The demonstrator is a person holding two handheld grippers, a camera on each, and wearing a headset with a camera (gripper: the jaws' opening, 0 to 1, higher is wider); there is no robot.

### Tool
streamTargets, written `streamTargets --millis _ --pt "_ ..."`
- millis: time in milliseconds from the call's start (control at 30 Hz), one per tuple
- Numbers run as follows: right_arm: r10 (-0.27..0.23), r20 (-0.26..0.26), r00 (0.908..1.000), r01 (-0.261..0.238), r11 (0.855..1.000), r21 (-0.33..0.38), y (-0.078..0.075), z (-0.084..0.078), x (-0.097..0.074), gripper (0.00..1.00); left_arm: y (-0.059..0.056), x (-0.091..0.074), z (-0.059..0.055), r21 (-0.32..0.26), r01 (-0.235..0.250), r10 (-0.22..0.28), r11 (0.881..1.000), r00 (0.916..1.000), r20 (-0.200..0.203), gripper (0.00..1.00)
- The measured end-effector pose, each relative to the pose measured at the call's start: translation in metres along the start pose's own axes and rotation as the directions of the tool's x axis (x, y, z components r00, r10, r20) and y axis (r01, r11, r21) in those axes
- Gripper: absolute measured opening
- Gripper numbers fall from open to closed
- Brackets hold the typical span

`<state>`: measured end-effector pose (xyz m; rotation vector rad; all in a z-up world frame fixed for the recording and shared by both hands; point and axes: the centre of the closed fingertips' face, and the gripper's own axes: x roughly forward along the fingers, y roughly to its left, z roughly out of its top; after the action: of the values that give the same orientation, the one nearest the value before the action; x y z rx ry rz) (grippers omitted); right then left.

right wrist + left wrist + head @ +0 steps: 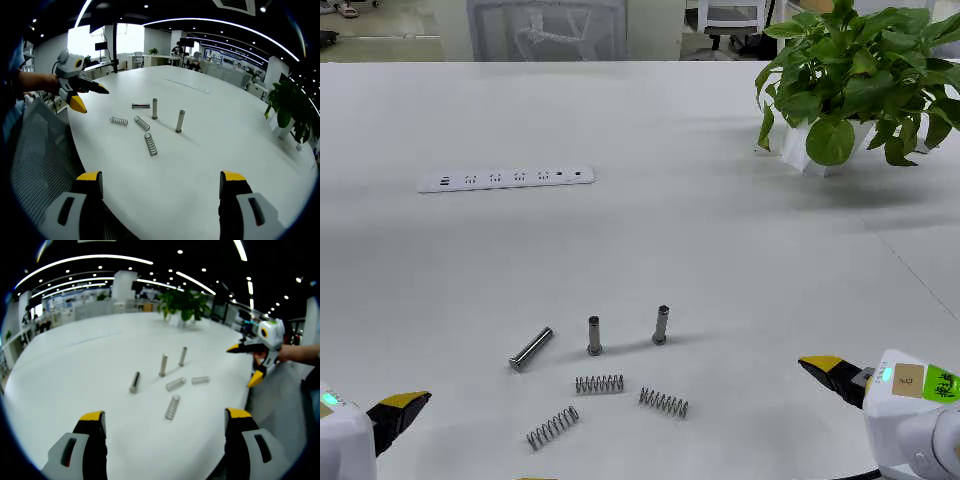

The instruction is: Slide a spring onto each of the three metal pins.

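Note:
Three metal pins sit on the white table. One pin (530, 348) lies flat at the left. Two pins (593, 335) (661, 325) stand upright beside it. Three loose springs (599, 383) (663, 402) (552, 427) lie just in front of them, none on a pin. My left gripper (164, 415) is open and empty, short of the springs; one yellow fingertip (408, 402) shows at the bottom left of the head view. My right gripper (160, 176) is open and empty too, with a fingertip (817, 364) at the bottom right.
A white power strip (506, 178) lies at the far left of the table. A potted plant (850, 85) stands at the far right. Office chairs are behind the far edge. The near table edge runs just below the springs.

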<state>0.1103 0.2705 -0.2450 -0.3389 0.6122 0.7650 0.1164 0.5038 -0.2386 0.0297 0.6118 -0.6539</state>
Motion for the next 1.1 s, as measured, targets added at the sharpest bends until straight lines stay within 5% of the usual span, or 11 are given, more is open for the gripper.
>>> streamTargets --millis 1100 --pt "-0.014 0.030 0.9994 0.014 1.000 0.004 -0.0029 0.0048 -0.0013 0.98 0.0034 0.0027 0.0017 0.003 -0.005 0.005 1.000 0.9999 -0.011 1.00"
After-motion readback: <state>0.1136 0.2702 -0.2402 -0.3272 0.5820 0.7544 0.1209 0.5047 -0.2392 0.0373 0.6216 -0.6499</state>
